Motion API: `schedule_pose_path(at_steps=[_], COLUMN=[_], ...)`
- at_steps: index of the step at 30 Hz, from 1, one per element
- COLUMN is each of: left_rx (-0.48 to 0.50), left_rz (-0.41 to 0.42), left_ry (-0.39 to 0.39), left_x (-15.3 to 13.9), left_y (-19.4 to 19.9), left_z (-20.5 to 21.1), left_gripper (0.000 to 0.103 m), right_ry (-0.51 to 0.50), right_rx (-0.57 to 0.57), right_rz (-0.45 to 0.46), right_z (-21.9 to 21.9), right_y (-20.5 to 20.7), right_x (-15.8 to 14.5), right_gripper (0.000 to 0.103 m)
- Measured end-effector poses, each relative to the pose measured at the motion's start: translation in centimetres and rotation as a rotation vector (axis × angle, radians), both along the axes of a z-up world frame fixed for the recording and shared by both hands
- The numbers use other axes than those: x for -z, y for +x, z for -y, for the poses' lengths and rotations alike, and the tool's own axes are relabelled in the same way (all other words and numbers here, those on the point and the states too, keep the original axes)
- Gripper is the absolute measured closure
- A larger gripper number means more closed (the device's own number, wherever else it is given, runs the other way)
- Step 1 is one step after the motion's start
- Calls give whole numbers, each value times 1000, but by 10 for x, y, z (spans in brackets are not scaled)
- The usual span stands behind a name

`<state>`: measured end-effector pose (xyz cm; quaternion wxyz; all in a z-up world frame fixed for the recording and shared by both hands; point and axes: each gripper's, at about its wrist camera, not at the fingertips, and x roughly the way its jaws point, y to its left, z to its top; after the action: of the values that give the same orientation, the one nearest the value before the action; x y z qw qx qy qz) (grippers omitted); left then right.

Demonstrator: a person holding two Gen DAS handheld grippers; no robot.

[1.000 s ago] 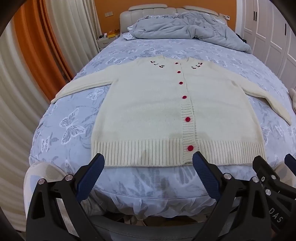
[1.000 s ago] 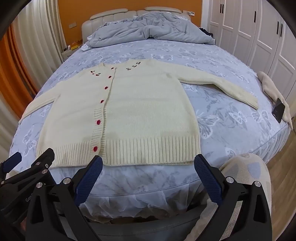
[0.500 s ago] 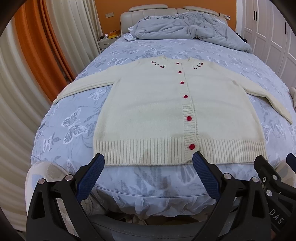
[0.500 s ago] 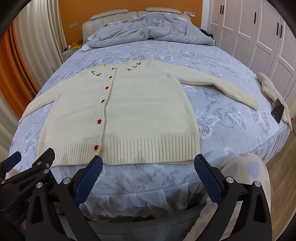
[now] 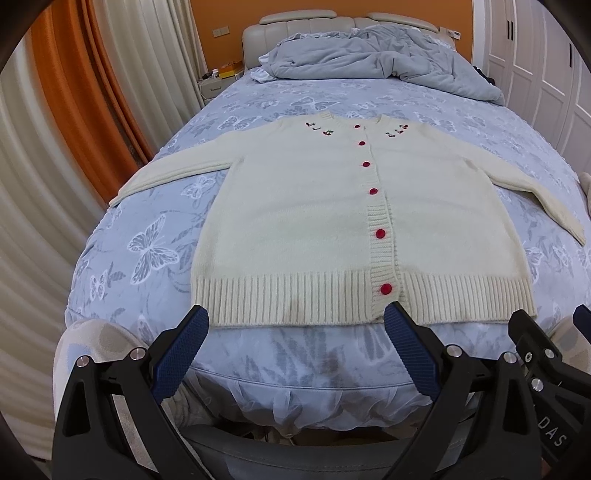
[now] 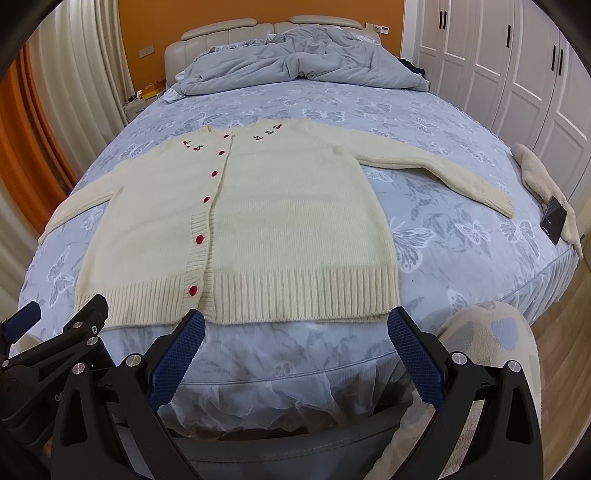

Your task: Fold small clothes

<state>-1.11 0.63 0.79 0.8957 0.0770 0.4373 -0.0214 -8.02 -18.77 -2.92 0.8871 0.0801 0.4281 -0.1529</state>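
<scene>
1. A cream cardigan [image 5: 306,229] is lying flat on the bed [image 5: 147,266] with butterfly sheets.
2. A gray blanket [image 6: 295,62] is sitting by the orange wall [image 6: 147,33].
3. The left gripper [image 5: 297,325] and the right gripper [image 6: 297,326] are both staying wide apart, holding nothing.

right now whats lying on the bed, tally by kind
cream knit cardigan with red buttons: 1
crumpled grey duvet: 1
beige fleece cloth at the bed's right edge: 1
black phone: 1
total: 4
</scene>
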Motion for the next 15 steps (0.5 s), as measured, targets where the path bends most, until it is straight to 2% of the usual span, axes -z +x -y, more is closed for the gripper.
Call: schedule_pose_path(at_steps=[15], left_rx=[-1], left_rz=[1], left_ry=[5], left_x=[0], left_y=[-1], left_z=[1], left_gripper=[10], right_ry=[-5], right_rx=[1], right_rz=[1], right_z=[-1], right_y=[-4], right_x=[0], right_gripper=[5])
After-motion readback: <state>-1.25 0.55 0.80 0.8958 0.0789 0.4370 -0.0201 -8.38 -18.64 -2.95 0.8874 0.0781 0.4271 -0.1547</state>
